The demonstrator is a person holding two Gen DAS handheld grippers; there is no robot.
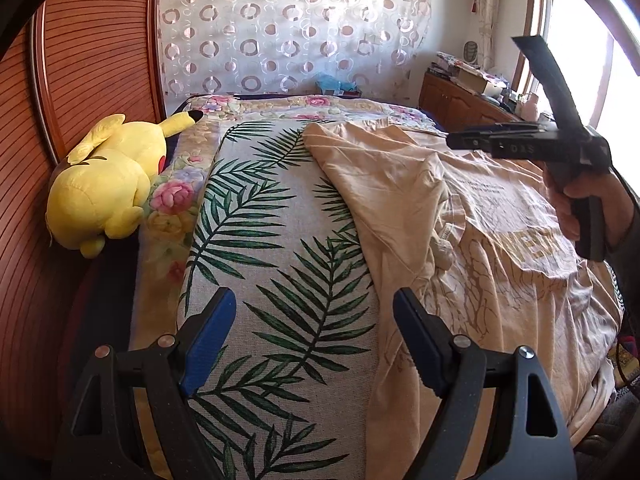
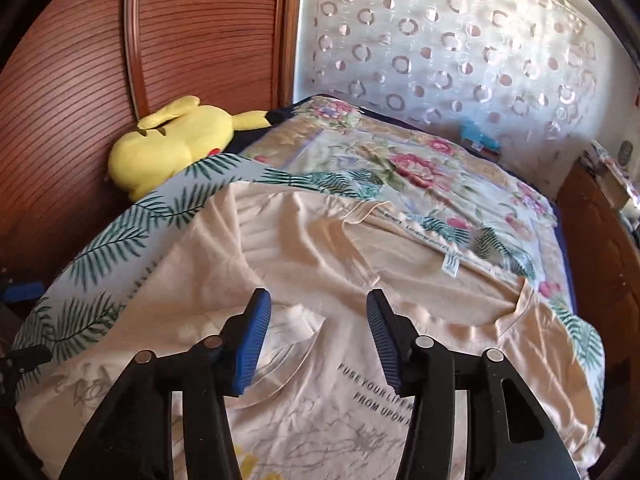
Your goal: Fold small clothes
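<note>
A beige printed T-shirt lies on a palm-leaf cloth on the bed, its left side folded over the front. My left gripper is open and empty, low over the leaf cloth just left of the shirt's edge. The right gripper's body shows in the left wrist view, held in a hand above the shirt's right part. In the right wrist view my right gripper is open and empty above the shirt, near the folded sleeve and printed text.
A yellow plush toy lies at the bed's left edge against a wooden headboard. A floral quilt covers the far bed. A wooden cabinet with clutter stands by the window. A curtain hangs behind.
</note>
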